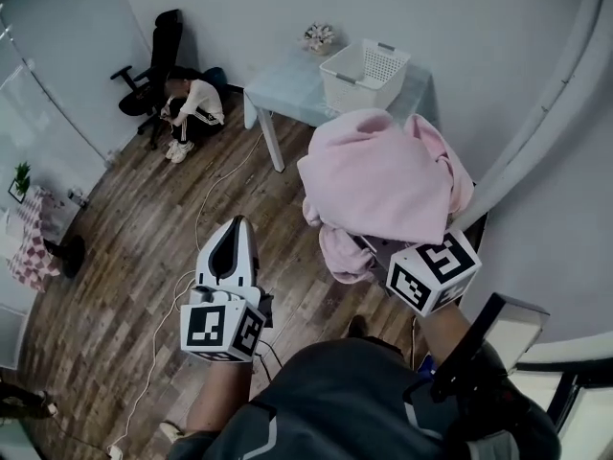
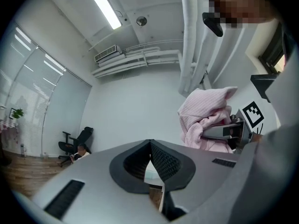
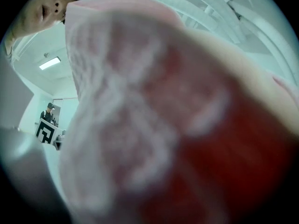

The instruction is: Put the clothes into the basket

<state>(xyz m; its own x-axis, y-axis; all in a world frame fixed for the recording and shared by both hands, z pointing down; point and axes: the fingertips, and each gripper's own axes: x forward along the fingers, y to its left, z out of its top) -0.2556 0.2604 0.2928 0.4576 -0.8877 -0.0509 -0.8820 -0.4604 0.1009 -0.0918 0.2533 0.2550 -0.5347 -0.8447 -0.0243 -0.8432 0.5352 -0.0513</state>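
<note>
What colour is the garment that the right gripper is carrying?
The garment is pale pink; the head view shows it best.

clothes (image 1: 383, 175): pink | basket (image 1: 364, 73): white | table (image 1: 283, 89): pale blue | floor (image 1: 144, 257): brown wood grain | chair (image 1: 153, 60): black

Wood floor (image 1: 124, 286), grey walls (image 1: 479, 27)

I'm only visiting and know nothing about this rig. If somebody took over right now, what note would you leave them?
Left gripper: jaws together, nothing in them.
Right gripper: carrying the bunched pink garment, which drapes over its jaws and hangs below.
Basket: white, nothing visible inside, on the pale table by the far wall, beyond both grippers.
Done: garment is lifted and in hand.
Left: bring it over the basket and release it inside.
</note>
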